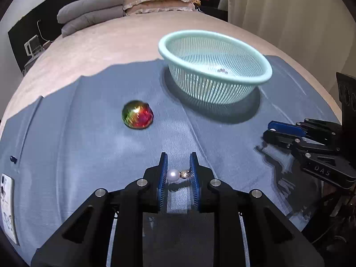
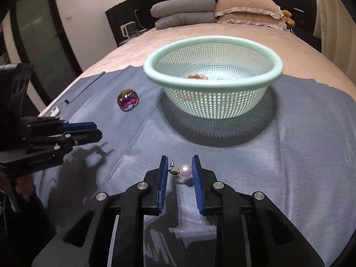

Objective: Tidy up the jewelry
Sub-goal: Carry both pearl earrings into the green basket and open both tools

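Note:
My left gripper [image 1: 179,164] is shut on a pearl earring [image 1: 173,175], held just above the blue cloth. My right gripper [image 2: 179,166] is shut on a second pearl earring [image 2: 185,170], also just above the cloth. A mint-green mesh basket [image 1: 264,66] stands on the cloth beyond both grippers, with small jewelry pieces at its bottom; in the right wrist view the basket [image 2: 155,75] holds a brownish piece [image 2: 197,76]. An iridescent glass gem [image 1: 137,118] lies left of the basket and also shows in the right wrist view [image 2: 128,100]. Each gripper is seen from the other's view: right [image 1: 267,131], left [image 2: 98,130].
The blue cloth [image 1: 66,144] covers a beige bed [image 1: 100,44] with grey and beige pillows [image 1: 93,11] at the head. A white card [image 1: 7,204] lies at the cloth's left edge. Curtains [image 1: 278,11] hang to the right.

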Available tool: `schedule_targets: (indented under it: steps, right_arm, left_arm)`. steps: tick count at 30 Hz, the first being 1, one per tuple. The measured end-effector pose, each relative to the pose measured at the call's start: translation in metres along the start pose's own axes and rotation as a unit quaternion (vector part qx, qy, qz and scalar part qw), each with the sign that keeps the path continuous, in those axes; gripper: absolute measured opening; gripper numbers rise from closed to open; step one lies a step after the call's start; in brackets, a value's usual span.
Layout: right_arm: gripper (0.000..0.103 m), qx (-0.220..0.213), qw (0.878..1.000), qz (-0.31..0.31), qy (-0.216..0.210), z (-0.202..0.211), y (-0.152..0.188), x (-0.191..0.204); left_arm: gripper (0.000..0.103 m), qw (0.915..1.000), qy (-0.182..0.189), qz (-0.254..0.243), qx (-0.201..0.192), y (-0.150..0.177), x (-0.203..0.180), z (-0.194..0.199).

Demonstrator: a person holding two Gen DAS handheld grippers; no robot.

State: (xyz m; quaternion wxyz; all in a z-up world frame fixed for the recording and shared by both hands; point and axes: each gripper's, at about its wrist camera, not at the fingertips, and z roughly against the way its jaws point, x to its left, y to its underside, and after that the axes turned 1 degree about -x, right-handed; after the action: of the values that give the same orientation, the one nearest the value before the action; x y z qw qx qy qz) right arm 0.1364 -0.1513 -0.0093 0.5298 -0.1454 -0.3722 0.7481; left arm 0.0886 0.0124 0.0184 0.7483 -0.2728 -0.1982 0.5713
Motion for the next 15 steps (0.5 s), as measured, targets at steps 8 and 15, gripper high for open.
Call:
schedule_targets:
  steps: [8, 15]
  right_arm:
    - [0.021, -0.086, 0.996, 0.017, 0.029, 0.065, -0.075, -0.021]
    - [0.021, -0.124, 0.991, 0.04, 0.038, 0.078, -0.125, -0.03]
  left_arm:
    - [0.021, 0.9974, -0.038, -0.021, -0.057, -0.084, 0.017, 0.017]
    - [0.021, 0.995, -0.036, -0.039, -0.085, -0.138, 0.015, 0.022]
